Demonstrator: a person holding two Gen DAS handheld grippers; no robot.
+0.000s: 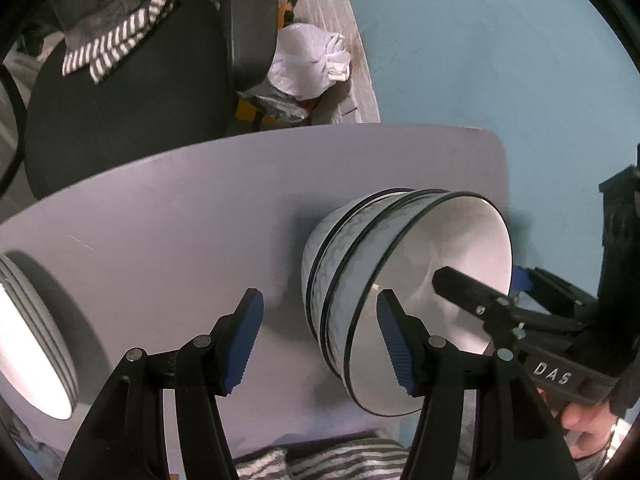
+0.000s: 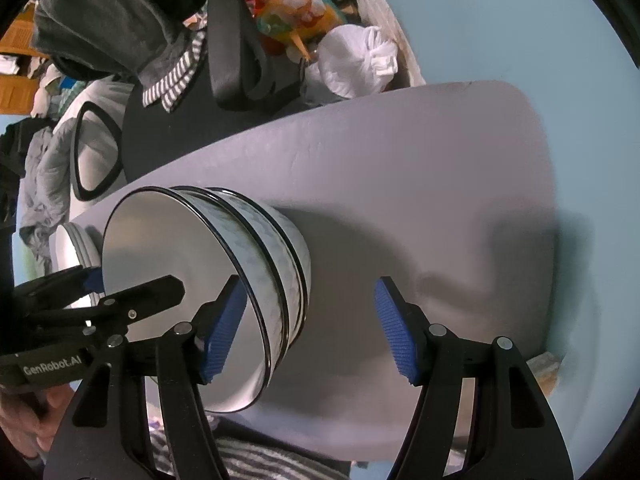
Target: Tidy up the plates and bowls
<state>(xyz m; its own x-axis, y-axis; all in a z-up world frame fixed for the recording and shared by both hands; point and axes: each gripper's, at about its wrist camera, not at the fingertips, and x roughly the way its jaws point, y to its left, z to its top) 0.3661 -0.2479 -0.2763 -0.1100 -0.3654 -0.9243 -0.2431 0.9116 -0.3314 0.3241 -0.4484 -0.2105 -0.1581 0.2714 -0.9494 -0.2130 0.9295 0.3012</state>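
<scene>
A stack of three nested white bowls with black rims (image 1: 352, 264) stands on the grey table (image 1: 180, 208). It also shows in the right wrist view (image 2: 276, 248). My left gripper (image 1: 320, 340) is open and empty; its right pad sits at the top bowl's rim, its left pad over bare table. My right gripper (image 2: 310, 328) is open and empty; its left pad is inside the top bowl's rim, its right pad over the table. A stack of white plates (image 1: 28, 332) lies at the table's left edge, also in the right wrist view (image 2: 76, 244).
A black office chair (image 1: 132, 92) with striped cloth stands behind the table. A white plastic bag (image 1: 308, 60) and clutter lie on the floor beyond. The table's rounded far corner (image 1: 492, 148) borders a light blue wall or floor.
</scene>
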